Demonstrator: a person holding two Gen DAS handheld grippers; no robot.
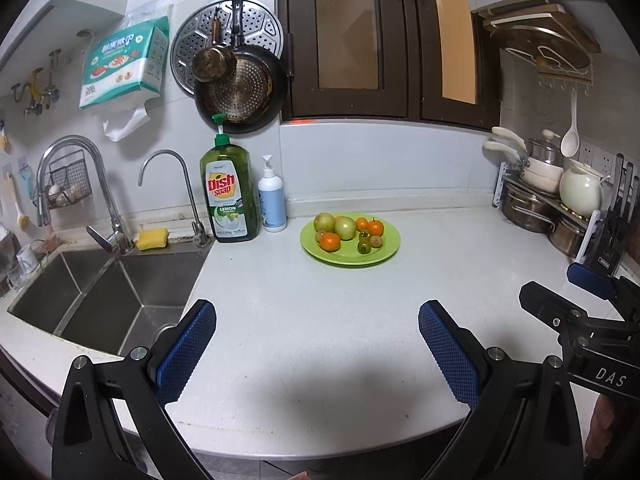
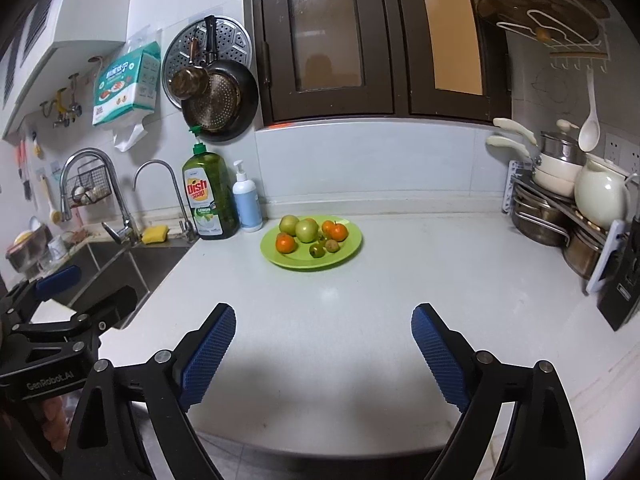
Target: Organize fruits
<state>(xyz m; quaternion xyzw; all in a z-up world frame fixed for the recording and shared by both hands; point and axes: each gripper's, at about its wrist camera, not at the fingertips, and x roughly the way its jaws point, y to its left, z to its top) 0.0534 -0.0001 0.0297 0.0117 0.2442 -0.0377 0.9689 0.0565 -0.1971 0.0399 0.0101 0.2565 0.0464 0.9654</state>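
Green plate (image 1: pixel 386 254) of fruits (image 1: pixel 344 227) on white counter (image 1: pixel 320 320), rear pieces partly hidden, left gripper (image 1: pixel 316 344) and right gripper (image 2: pixel 322 346) spread wide, empty, bases cut off

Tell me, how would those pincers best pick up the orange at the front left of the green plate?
Probably from above, fingers closing across the front orange's round middle. It sits near the plate's front-left rim, open toward the counter, while a green fruit crowds it behind. Both the left gripper and right gripper are open.

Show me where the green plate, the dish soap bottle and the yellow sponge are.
green plate (image 1: pixel 387 254), left wrist view, bare front rim.
dish soap bottle (image 1: pixel 229 196), left wrist view, front label.
yellow sponge (image 2: pixel 154 234), right wrist view, top face.
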